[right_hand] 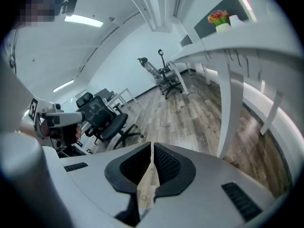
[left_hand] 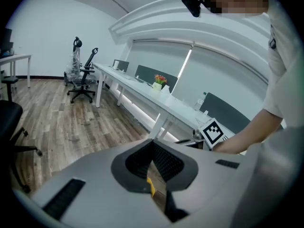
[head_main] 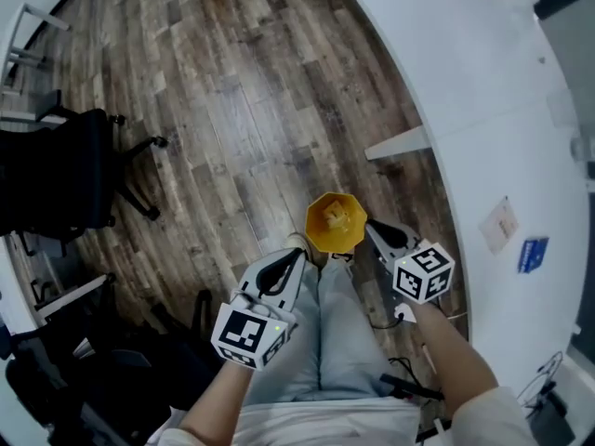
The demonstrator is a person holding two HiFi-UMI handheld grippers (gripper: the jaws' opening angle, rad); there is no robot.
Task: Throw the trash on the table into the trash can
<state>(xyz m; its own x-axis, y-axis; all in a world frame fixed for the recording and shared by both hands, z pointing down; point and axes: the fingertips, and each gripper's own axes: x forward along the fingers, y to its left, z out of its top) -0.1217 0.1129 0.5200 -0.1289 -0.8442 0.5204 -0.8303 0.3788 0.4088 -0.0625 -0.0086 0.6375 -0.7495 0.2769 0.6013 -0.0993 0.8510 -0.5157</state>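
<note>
**Yellow carton held off the counter by both grippers**

A yellow carton (head_main: 335, 221) with an open top hung in the air over the wooden floor (head_main: 232, 110), not on the counter (head_main: 483, 110). It sat just in front of the person's legs (head_main: 325, 342) and near the counter's curved edge, which ran along the right of the head view.

The left gripper (head_main: 299, 252) met the carton at its lower left side and the right gripper (head_main: 369, 223) met it at its right side, so the carton was carried between the two. In the left gripper view, the left gripper's fingers (left_hand: 164, 163) were pressed nearly together, with a thin sliver of yellow (left_hand: 150, 186) pinched between them. In the right gripper view, the right gripper's fingers (right_hand: 166, 163) were likewise drawn close and nipped a pale, papery strip (right_hand: 146, 189). I took that strip for the carton's wall, though this view alone did not settle it.

The marker cube of each gripper sat close to the person's hands, the left one (head_main: 249, 333) lower in the head view than the right one (head_main: 424, 270).

A black office chair (head_main: 65, 175) stood on the floor well away to the left. A small pot of flowers (left_hand: 160, 80) stood on the long counter seen in the left gripper view.
</note>
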